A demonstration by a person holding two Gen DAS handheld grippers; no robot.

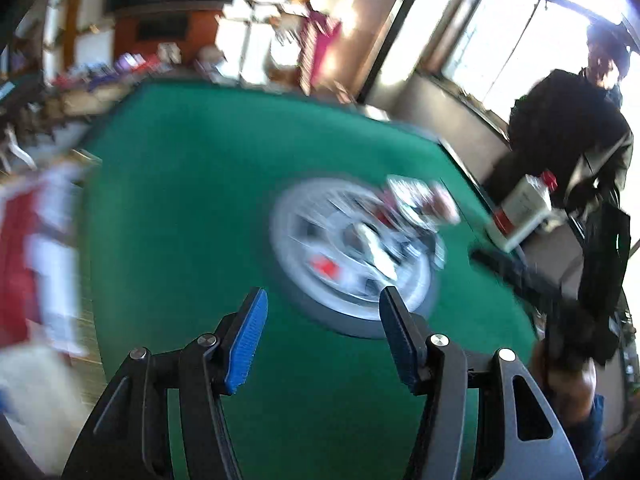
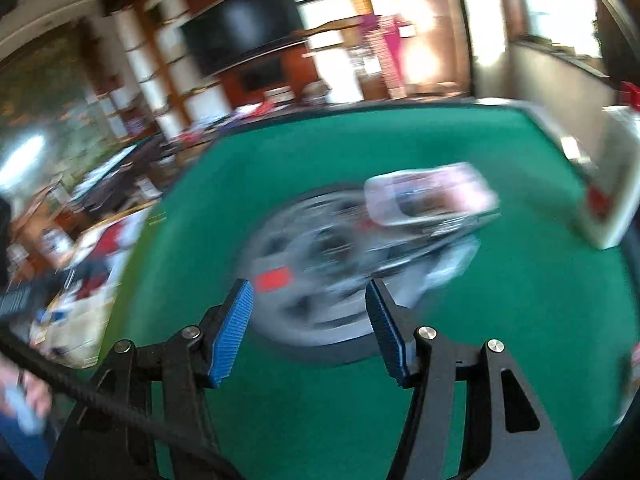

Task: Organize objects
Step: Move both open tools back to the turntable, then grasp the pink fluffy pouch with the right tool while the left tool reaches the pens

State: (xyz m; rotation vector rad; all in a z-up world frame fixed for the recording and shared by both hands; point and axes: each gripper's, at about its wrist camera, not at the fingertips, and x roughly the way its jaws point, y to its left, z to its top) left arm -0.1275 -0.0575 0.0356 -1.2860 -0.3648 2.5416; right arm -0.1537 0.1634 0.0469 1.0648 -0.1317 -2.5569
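A cluttered room with shelves and a dark screen lies behind one green felt table. At its middle sits one round silver disc with a red mark. A small heap of packets lies on the disc's far right part; blur hides their number and which way each points. One white carton with red print stands off the table's right edge. The left gripper and right gripper hover spread wide over the near felt, holding nothing.
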